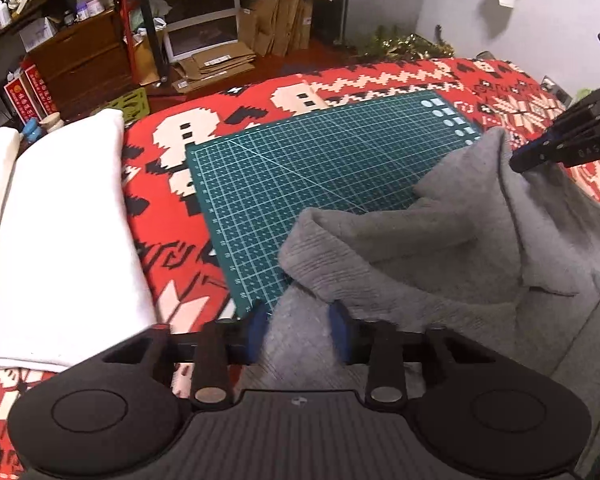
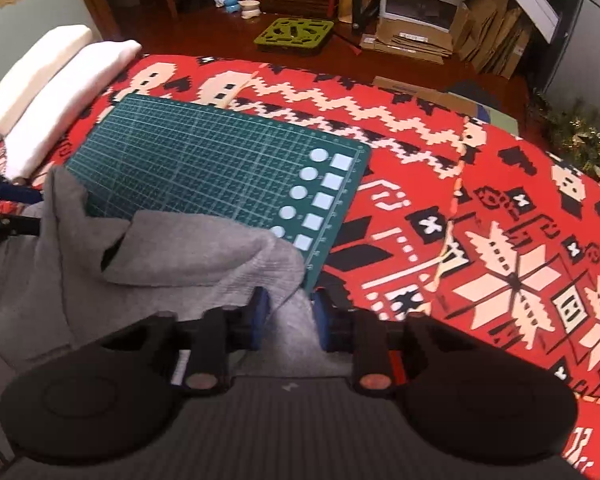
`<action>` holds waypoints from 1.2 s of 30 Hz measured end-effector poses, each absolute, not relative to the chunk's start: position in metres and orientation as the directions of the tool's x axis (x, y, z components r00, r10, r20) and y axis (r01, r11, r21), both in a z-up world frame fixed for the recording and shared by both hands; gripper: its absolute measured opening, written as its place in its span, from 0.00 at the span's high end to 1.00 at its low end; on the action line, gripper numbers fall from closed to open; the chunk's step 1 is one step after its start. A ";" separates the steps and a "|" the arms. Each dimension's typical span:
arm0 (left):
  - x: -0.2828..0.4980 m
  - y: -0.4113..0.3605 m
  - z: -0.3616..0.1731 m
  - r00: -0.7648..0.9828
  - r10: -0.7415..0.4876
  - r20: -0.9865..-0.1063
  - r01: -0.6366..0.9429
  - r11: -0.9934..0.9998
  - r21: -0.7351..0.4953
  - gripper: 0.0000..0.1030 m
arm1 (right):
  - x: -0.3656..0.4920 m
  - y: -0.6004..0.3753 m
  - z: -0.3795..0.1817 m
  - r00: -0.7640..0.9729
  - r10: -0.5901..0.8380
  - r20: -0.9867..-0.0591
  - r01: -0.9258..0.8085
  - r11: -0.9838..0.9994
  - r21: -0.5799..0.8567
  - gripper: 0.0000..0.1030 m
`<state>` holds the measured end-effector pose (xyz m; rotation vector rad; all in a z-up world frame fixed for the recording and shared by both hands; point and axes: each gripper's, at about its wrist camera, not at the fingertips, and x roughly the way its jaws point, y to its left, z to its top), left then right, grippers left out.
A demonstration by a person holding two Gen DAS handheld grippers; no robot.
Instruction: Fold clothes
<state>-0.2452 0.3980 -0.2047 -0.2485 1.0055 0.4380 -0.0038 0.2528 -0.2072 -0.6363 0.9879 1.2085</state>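
A grey knit garment (image 1: 440, 248) lies bunched on a green cutting mat (image 1: 320, 160) that rests on a red patterned blanket (image 1: 168, 216). My left gripper (image 1: 300, 332) is shut on a fold of the garment near its ribbed edge, with cloth filling the gap between the blue pads. In the right wrist view, my right gripper (image 2: 290, 316) pinches another fold of the same garment (image 2: 180, 248) at the mat's (image 2: 204, 168) near corner. The right gripper (image 1: 516, 164) shows at the right edge of the left wrist view, holding a peak of cloth raised. The left gripper (image 2: 28, 208) shows at the far left of the right wrist view.
Two white folded cushions (image 1: 60, 220) (image 2: 60, 92) lie along one end of the blanket (image 2: 460, 200). Beyond the bed's edge are a wooden floor, a green crate (image 2: 296, 34), flattened cardboard boxes (image 1: 216, 64), plastic drawers (image 1: 200, 4) and a tinsel garland (image 1: 404, 46).
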 end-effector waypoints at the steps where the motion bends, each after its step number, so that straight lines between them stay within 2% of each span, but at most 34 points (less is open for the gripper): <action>1: -0.245 0.396 -0.204 0.463 0.231 -0.856 -0.457 0.890 -0.007 0.91 | -0.006 0.252 -0.206 0.047 0.466 -0.884 -0.959 0.270 0.091 0.93; 2: -0.246 0.394 -0.204 0.466 0.224 -0.856 -0.449 0.893 -0.010 0.96 | -0.009 0.251 -0.206 0.052 0.463 -0.885 -0.958 0.275 0.087 0.98; 3: -0.245 0.392 -0.203 0.466 0.221 -0.856 -0.440 0.898 -0.008 0.96 | -0.013 0.249 -0.205 0.057 0.460 -0.886 -0.956 0.280 0.084 0.99; 13: -0.266 0.368 -0.157 0.513 0.129 -0.849 -0.419 0.901 -0.116 0.97 | -0.036 0.198 -0.163 0.059 0.494 -0.867 -0.913 0.379 0.154 1.00; 23: -0.260 0.338 -0.112 0.569 0.023 -0.822 -0.307 0.933 -0.186 0.97 | -0.060 0.114 -0.105 0.065 0.511 -0.857 -0.843 0.488 0.227 1.00; 28: -0.241 0.371 -0.125 0.560 0.055 -0.827 -0.396 0.894 -0.209 0.97 | -0.046 0.107 -0.097 0.080 0.551 -0.831 -0.793 0.540 0.282 1.00; 36: -0.196 0.435 -0.150 0.543 0.128 -0.830 -0.491 0.850 -0.190 0.97 | 0.012 0.159 -0.125 0.141 0.587 -0.797 -0.814 0.528 0.244 1.00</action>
